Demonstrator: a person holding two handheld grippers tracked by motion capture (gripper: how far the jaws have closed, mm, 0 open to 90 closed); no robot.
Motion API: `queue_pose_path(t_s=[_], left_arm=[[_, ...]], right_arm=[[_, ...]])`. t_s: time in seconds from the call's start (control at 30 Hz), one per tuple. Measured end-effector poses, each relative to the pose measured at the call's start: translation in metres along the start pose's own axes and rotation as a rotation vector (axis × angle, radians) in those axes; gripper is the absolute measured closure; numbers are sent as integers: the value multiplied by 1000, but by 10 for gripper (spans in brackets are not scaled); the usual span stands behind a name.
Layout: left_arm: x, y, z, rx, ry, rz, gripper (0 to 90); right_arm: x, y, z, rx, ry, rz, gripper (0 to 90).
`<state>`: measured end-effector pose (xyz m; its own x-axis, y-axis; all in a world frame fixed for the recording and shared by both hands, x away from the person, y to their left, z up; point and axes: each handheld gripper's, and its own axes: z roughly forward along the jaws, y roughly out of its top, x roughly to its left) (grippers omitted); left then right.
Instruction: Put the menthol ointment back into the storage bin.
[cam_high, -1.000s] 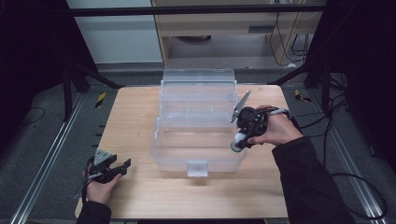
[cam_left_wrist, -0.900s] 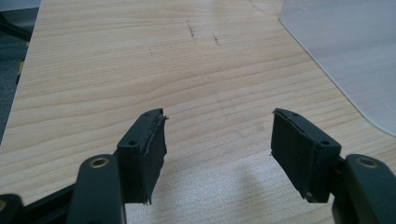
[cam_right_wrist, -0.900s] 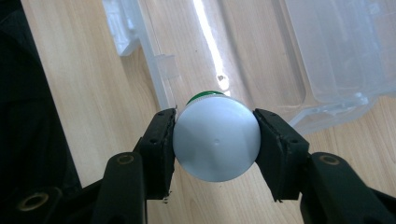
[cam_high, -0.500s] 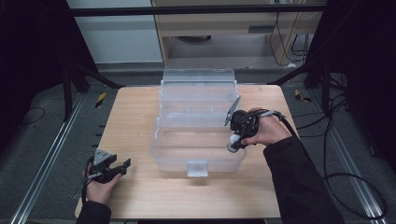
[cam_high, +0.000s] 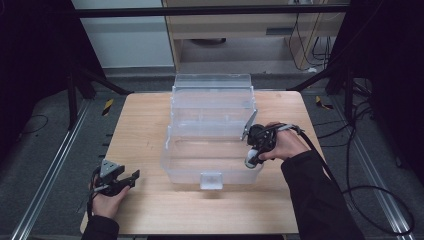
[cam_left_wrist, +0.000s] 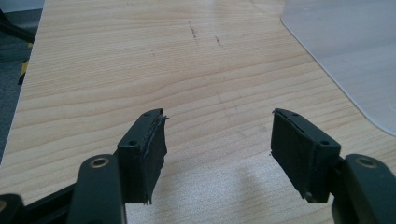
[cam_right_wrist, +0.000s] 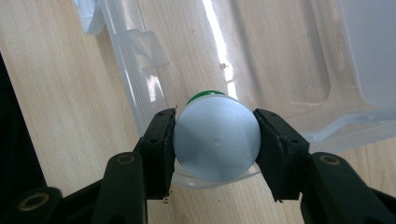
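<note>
Right gripper moved lower over clear bin near-right corner, jaws clamped on silver-capped can. Left gripper unchanged, jaws spread over bare table.

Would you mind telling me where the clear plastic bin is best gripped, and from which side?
Probably the clear plastic bin's thin top rim on its left wall, from above, with the open left gripper nearby. The rim fits between jaws; the body is too wide.

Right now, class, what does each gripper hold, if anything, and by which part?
The right gripper holds a silver-ended can with a green band by its sides, near the end, over the clear bin's rim. The left gripper is open, holding nothing.
</note>
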<state>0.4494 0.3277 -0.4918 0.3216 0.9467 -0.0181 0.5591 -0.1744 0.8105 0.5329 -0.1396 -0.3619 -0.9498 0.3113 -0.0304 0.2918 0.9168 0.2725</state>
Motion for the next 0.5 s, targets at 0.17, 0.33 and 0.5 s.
queue_pose_path(t_s=[0.17,0.33,0.5], left_arm=[[0,0,0,1,-1,-1,351],[0,0,0,3,1,1,351],[0,0,0,4,1,2,352]], right_arm=[[0,-1,5,8,5,-2,506],[-1,-3,11,18,9,-7,505],[-2,-5,16,25,14,-12,505]])
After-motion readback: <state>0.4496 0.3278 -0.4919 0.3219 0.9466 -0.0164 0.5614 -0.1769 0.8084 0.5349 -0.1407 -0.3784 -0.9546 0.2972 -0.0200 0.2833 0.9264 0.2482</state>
